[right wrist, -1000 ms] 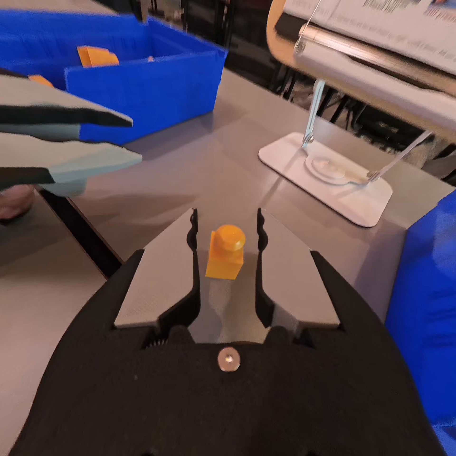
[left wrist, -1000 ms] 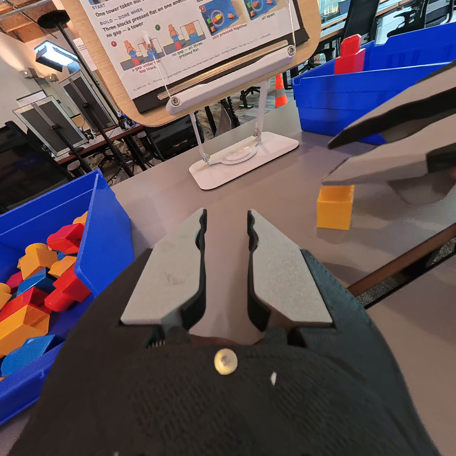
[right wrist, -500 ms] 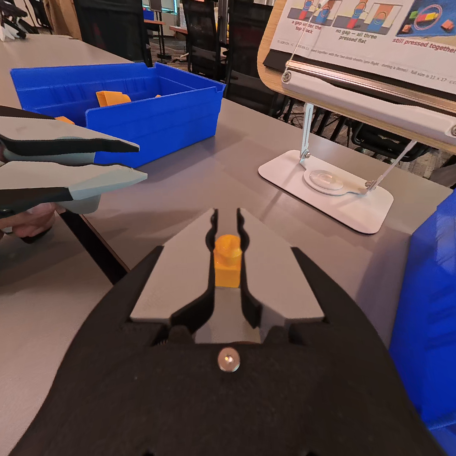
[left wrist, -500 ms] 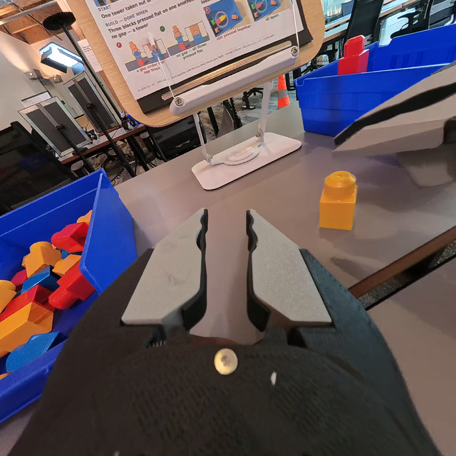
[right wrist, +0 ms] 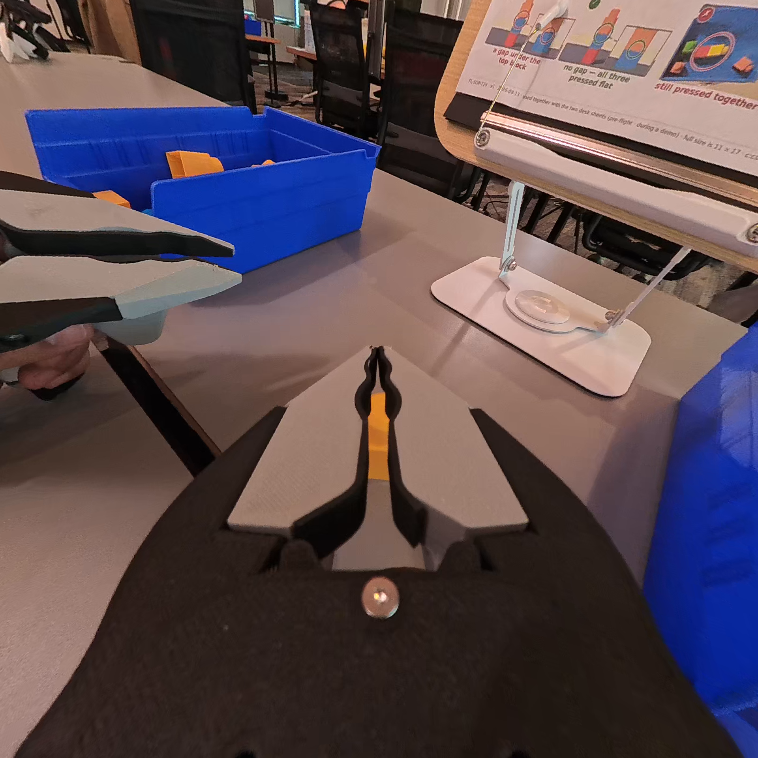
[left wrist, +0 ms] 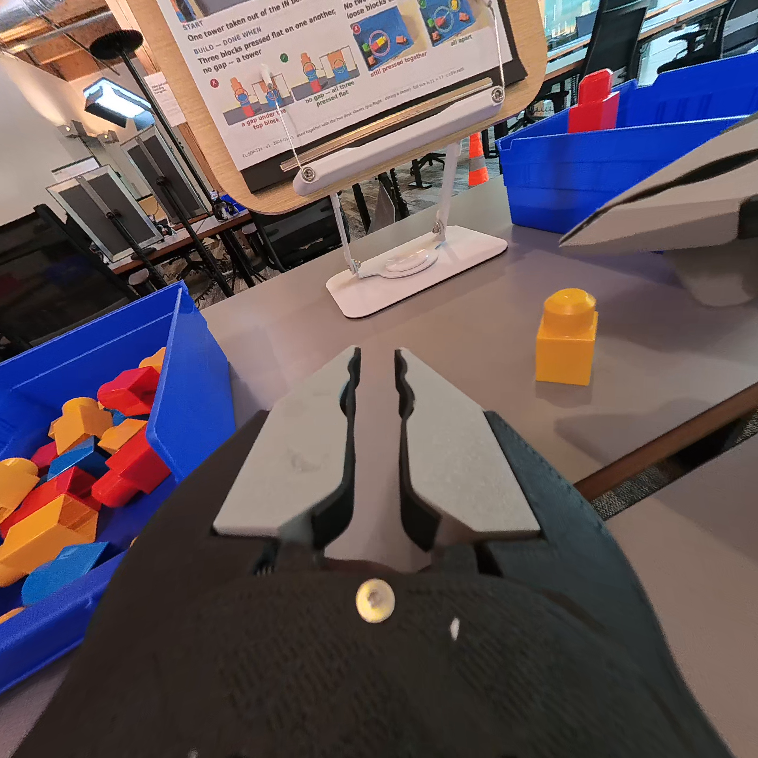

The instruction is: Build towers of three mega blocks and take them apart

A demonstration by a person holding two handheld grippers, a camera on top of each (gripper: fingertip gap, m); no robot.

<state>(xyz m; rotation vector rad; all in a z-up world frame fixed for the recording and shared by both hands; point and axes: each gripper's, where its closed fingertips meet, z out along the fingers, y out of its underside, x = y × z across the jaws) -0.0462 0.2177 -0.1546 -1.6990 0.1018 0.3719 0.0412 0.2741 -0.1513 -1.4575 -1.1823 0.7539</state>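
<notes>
Barely begun: one yellow block [left wrist: 565,342] alone on table [left wrist: 451,340]; right hand-held gripper [right wrist: 378,352] closed above it, empty; left hand-held gripper [left wrist: 376,356] slightly apart, empty.

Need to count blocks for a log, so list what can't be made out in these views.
- Right bin contents, left wrist view: its wall hides all but the top of a red block.
- Yellow block, right wrist view: the right hand-held gripper, fingers shut, hides all but a strip.
- Left bin pile, left wrist view: cut off by the left edge; lower blocks buried.
</notes>
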